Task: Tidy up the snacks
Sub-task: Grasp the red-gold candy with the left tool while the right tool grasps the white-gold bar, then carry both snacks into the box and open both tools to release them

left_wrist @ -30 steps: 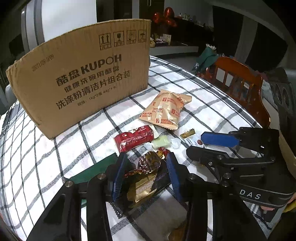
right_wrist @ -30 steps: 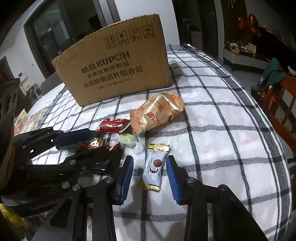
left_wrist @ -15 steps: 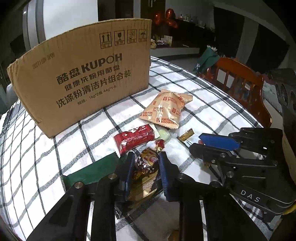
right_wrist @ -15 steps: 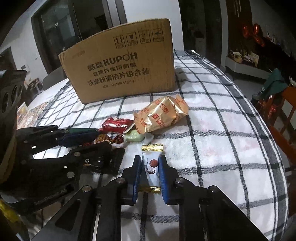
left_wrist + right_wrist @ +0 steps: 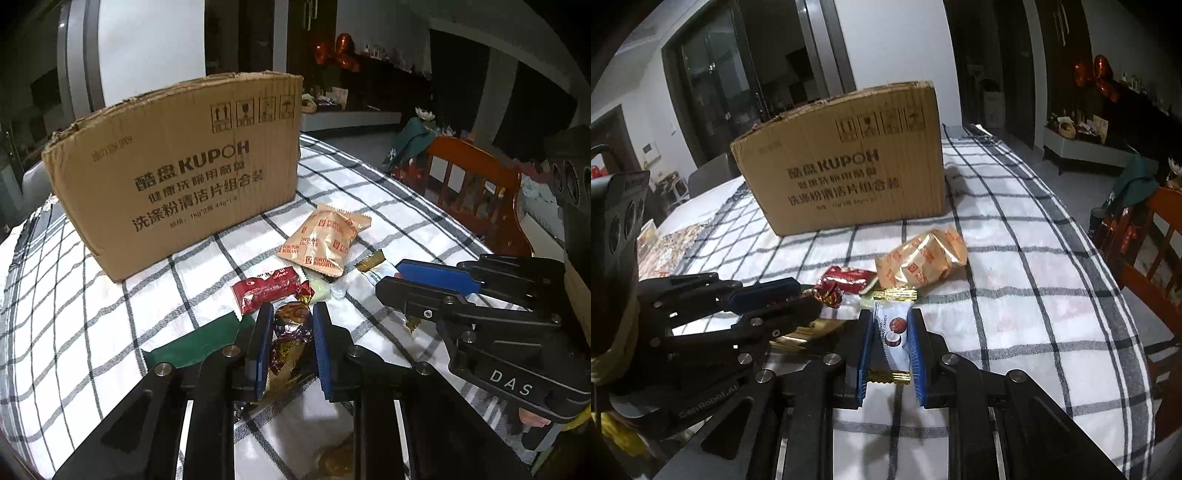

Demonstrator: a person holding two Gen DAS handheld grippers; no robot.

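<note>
Left of centre in the left wrist view, the left gripper point(image 5: 290, 325) is clamped on a foil-wrapped candy point(image 5: 290, 332). Low centre in the right wrist view, the right gripper point(image 5: 890, 332) pinches a white sachet point(image 5: 892, 332). Advice: lift both clear of the checked cloth point(image 5: 1034, 295), then carry them over the cardboard box point(image 5: 842, 162), upper centre, before releasing.

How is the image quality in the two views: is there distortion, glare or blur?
Left wrist view: strong fisheye bending, black corners, dim room behind; the cardboard box print is sharp. Right wrist view: same bending; glare on the gold biscuit bag; the box print looks softer.
</note>
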